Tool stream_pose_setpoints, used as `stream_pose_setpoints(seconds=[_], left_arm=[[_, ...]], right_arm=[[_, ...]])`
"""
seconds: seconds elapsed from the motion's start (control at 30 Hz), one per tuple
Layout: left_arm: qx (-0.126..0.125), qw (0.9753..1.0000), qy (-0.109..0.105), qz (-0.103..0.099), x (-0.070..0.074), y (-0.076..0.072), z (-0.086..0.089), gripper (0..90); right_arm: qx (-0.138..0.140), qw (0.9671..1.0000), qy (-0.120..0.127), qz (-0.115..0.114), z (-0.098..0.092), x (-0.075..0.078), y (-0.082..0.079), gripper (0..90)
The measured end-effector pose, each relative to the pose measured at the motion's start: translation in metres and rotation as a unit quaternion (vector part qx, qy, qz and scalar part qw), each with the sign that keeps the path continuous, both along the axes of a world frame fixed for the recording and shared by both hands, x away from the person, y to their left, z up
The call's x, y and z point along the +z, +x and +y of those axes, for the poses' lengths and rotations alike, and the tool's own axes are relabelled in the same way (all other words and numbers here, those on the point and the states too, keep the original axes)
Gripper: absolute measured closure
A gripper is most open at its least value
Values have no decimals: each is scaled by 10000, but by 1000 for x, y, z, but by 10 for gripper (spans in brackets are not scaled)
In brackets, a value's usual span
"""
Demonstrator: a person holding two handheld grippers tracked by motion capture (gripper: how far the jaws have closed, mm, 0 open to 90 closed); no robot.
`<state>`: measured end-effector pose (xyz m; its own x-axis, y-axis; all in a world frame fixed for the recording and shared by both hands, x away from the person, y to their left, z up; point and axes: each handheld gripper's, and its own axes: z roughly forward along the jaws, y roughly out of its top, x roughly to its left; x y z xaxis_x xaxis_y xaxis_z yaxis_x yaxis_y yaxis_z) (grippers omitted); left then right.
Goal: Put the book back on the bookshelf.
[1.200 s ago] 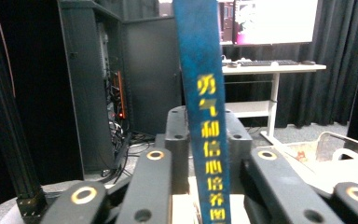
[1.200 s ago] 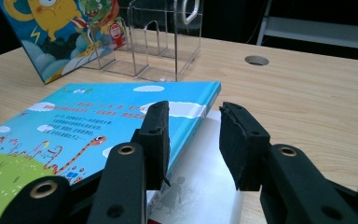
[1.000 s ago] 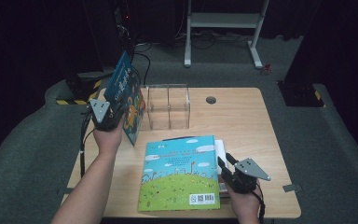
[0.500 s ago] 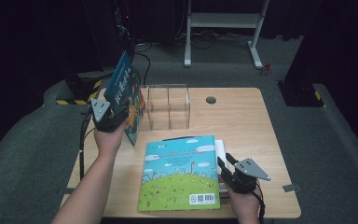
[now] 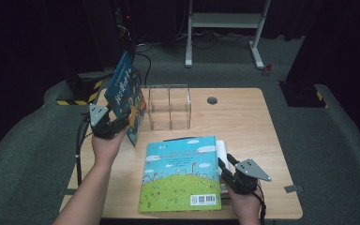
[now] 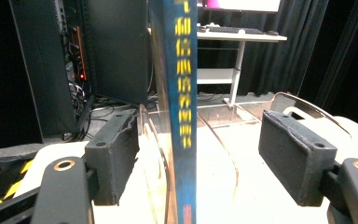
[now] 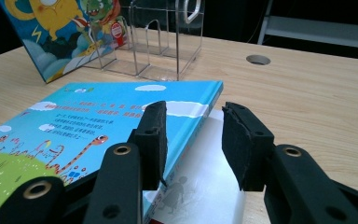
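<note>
- Left gripper [image 5: 107, 123], at the table's left edge: jaws wide apart either side of an upright blue book [image 5: 126, 96], spine [image 6: 182, 93] standing between the pads; contact with either pad not clear.
- Upright book just left of a clear acrylic rack [image 5: 169, 106], lower edge down at the wooden table [image 5: 248, 122].
- Second picture book [image 5: 182, 173] flat near the front edge, cover up, over a white book [image 7: 205, 182] poking out at its right.
- Right gripper [image 5: 230, 165], at that flat book's right edge: jaws open, holding nothing, left pad [image 7: 154, 135] on the cover's edge, right pad above the white book.
</note>
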<state>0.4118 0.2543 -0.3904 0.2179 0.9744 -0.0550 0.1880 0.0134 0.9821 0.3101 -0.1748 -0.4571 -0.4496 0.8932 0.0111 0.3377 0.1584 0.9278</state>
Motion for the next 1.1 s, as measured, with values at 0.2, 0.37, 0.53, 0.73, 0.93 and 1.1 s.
stream_pose_setpoints(seconds=[0.2,0.37,0.53,0.73,0.93,1.1], left_arm=[[-104,9998,-50,145,-5,-12,3,274],[-168,9996,-45,223,-11,-23,6,270],[-270,9990,-32,347,-20,-33,6,269],[-362,9979,-8,529,-33,-44,5,268],[-514,9956,69,774,-48,-53,0,270],[-735,9914,75,1082,-61,-61,-6,260]], right_arm=[[5,10000,-5,14,0,0,0,594],[2,10000,-8,13,0,0,0,593],[6,10000,-3,18,0,0,0,592],[2,10000,-8,28,0,0,0,591],[25,10000,-14,48,1,0,0,588],[33,10000,-35,55,1,0,0,585]])
